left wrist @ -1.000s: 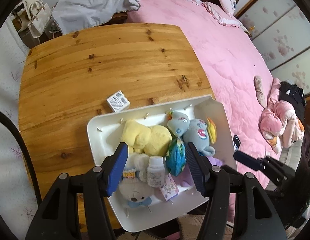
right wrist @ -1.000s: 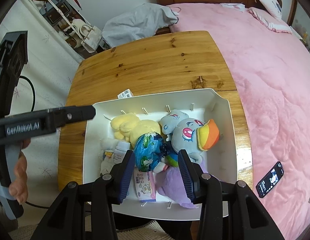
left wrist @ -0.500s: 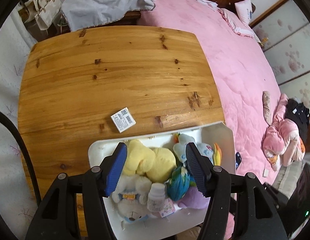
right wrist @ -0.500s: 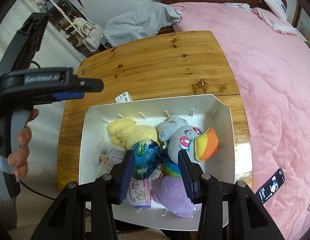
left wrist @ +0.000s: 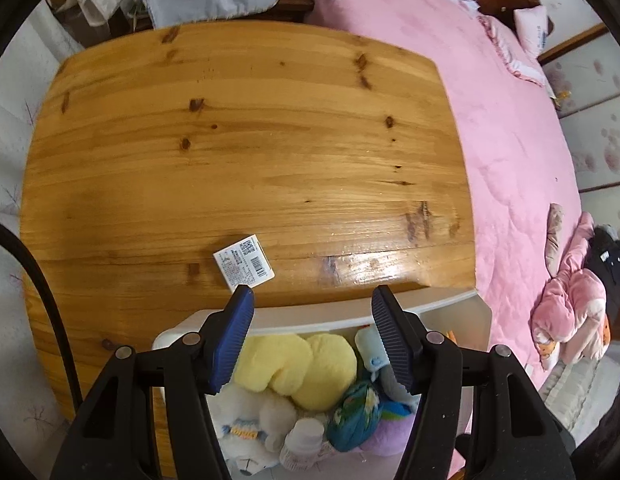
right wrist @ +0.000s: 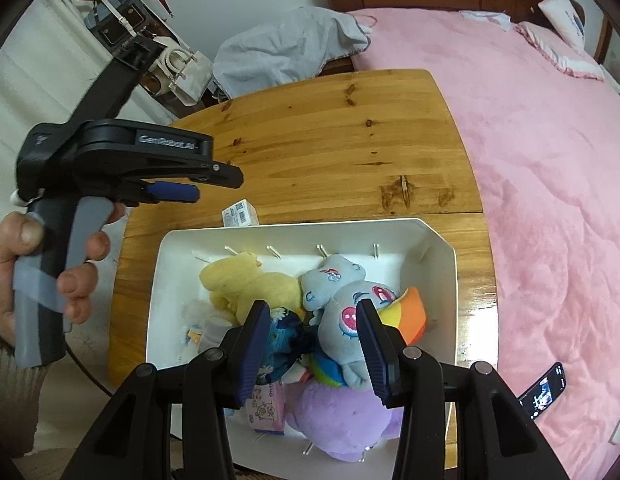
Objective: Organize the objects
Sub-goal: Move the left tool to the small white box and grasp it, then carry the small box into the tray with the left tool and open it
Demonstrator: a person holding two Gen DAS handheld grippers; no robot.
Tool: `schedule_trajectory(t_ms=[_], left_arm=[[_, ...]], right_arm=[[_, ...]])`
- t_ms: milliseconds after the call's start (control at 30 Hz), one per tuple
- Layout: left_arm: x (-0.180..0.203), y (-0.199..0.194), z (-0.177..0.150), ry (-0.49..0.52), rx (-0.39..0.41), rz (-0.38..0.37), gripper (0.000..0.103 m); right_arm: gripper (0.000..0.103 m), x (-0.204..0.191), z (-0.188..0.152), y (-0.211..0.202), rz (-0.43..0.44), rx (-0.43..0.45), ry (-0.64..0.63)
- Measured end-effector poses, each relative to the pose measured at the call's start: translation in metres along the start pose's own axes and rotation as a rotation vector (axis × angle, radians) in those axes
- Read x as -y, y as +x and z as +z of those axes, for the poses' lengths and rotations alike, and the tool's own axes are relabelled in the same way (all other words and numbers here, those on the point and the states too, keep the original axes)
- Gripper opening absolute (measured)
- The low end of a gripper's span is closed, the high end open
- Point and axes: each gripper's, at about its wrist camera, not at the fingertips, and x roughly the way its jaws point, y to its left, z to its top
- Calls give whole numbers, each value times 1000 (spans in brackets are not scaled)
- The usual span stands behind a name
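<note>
A white tray (right wrist: 437, 252) on the wooden table (left wrist: 270, 140) holds a yellow plush (right wrist: 250, 284), a grey-blue pony plush (right wrist: 345, 300), a purple plush (right wrist: 341, 416), a blue-green ball (left wrist: 353, 416) and a small white bottle (left wrist: 302, 440). A small white barcoded box (left wrist: 244, 266) lies on the table just beyond the tray's far rim. My left gripper (left wrist: 312, 294) hangs open over that rim (left wrist: 310, 314), its left fingertip close to the box. In the right wrist view a person's hand holds the left gripper (right wrist: 214, 184) above the box (right wrist: 240, 213). My right gripper (right wrist: 313, 308) is open above the pony plush, gripping nothing.
A pink bed (right wrist: 529, 160) runs along the table's right side, with a phone (right wrist: 543, 390) on it and pink clothes (left wrist: 569, 308) further off. Grey cloth (right wrist: 290, 52) and white bags (right wrist: 178, 72) sit behind the table's far edge.
My left gripper has moved from over the tray's toys to its far rim and sunk toward the small box. My right gripper has come a little closer to the tray.
</note>
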Motion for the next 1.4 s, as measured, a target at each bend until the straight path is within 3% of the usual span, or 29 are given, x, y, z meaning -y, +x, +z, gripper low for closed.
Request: schedule_trajectory(t_ms=[633, 1033, 1067, 1200, 1400], left_arm=[[-38, 72, 21, -215, -144, 133, 73], [-56, 88, 16, -293, -164, 162, 71], [-57, 89, 15, -296, -163, 166, 70], [-61, 95, 14, -300, -168, 165, 48], [-66, 99, 6, -284, -156, 172, 44]], right_arm=[[46, 24, 16, 24, 35, -56, 17], [46, 27, 20, 32, 49, -82, 12], [46, 27, 20, 33, 50, -86, 12], [46, 25, 19, 35, 51, -94, 10], [46, 23, 16, 32, 52, -85, 5]])
